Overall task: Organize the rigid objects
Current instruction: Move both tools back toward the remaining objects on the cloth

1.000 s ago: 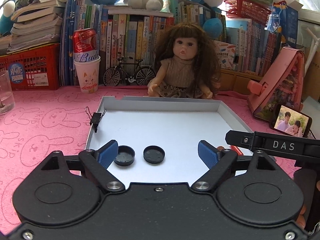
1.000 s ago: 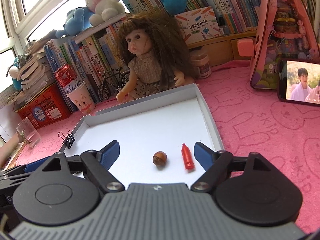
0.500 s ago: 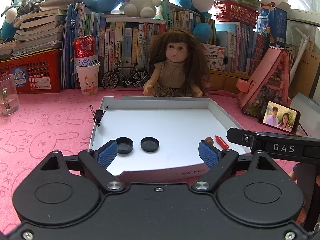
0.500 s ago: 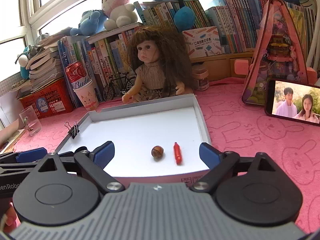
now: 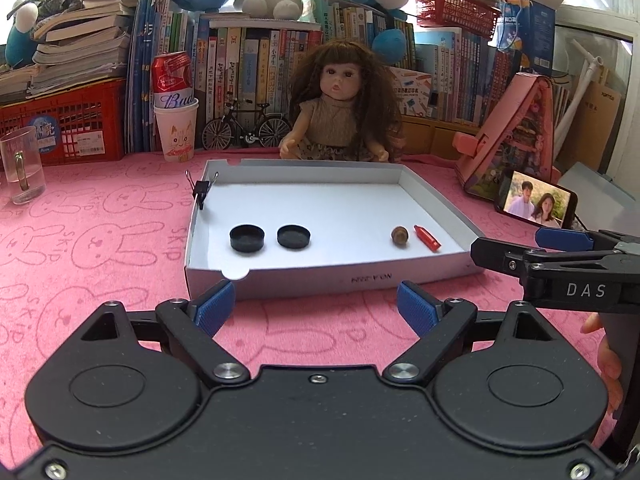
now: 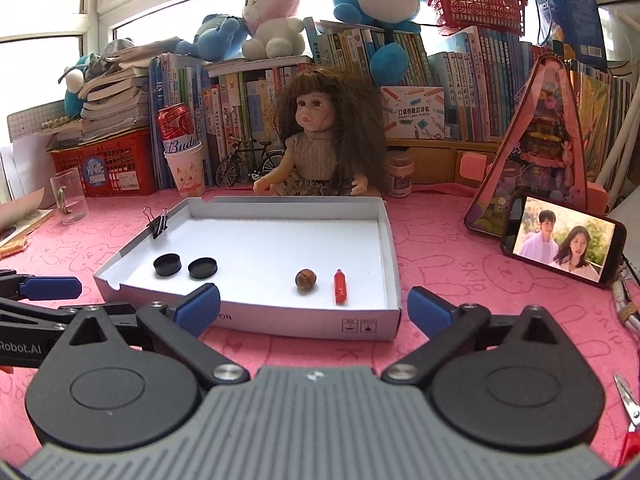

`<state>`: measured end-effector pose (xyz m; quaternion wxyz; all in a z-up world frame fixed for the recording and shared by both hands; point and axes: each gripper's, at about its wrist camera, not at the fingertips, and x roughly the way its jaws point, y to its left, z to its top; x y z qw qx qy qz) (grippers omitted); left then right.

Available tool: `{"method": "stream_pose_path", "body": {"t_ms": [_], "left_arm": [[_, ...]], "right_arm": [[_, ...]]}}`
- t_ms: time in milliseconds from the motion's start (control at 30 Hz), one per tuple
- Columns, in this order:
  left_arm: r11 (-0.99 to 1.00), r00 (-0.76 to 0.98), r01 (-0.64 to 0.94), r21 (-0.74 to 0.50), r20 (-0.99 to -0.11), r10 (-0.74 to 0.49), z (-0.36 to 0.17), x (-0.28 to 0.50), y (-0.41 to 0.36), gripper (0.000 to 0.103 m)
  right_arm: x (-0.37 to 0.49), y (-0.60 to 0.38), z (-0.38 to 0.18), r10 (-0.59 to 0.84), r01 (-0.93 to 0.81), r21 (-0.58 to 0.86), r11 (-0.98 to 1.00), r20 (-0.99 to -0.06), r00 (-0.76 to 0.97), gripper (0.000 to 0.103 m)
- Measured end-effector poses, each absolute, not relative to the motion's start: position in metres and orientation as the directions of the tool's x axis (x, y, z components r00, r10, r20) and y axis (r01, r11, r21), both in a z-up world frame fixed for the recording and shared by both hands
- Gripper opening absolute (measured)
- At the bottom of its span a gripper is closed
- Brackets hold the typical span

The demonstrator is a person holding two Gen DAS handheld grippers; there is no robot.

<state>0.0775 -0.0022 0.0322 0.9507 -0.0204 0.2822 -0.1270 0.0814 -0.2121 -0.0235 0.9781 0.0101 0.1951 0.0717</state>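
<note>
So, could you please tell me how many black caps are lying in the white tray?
2: one black cap toward the white tray's left side, the second black cap just right of it. None look hidden.

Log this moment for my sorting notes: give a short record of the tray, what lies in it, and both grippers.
tray: white tray on pink mat, binder clip on its left wall
left in tray: two black caps
right in tray: acorn, red bottle
left gripper: open, empty, short of tray
right gripper: jaws just opening, empty, short of tray
</note>
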Motion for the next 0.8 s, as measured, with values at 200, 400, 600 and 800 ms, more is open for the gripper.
{"method": "stream_pose_path", "body": {"t_ms": [200, 400, 600, 800], "left_arm": [[0.964, 0.802, 0.245, -0.106, -0.536, -0.263, 0.026, 0.059, 0.000, 0.087], [0.968, 0.801, 0.235, -0.093, -0.545, -0.247, 0.017, 0.044, 0.001, 0.087], [0.964, 0.796, 0.250, -0.091, -0.547, -0.258, 0.007, 0.026, 0.006, 0.087], [0.938, 0.773, 0.320, -0.130, -0.537, -0.338, 0.004, 0.009, 0.012, 0.075]], "right_arm": [[0.066, -0.217, -0.031, 0.126, -0.122, 0.035, 0.992, -0.383, 0.915, 0.103], [0.050, -0.218, -0.039, 0.111, -0.114, 0.013, 0.993, -0.375, 0.920, 0.103], [0.033, -0.216, -0.052, 0.115, -0.138, -0.035, 0.990, -0.375, 0.920, 0.103], [0.019, -0.214, -0.065, 0.094, -0.131, -0.070, 0.989, -0.383, 0.919, 0.103]]}}
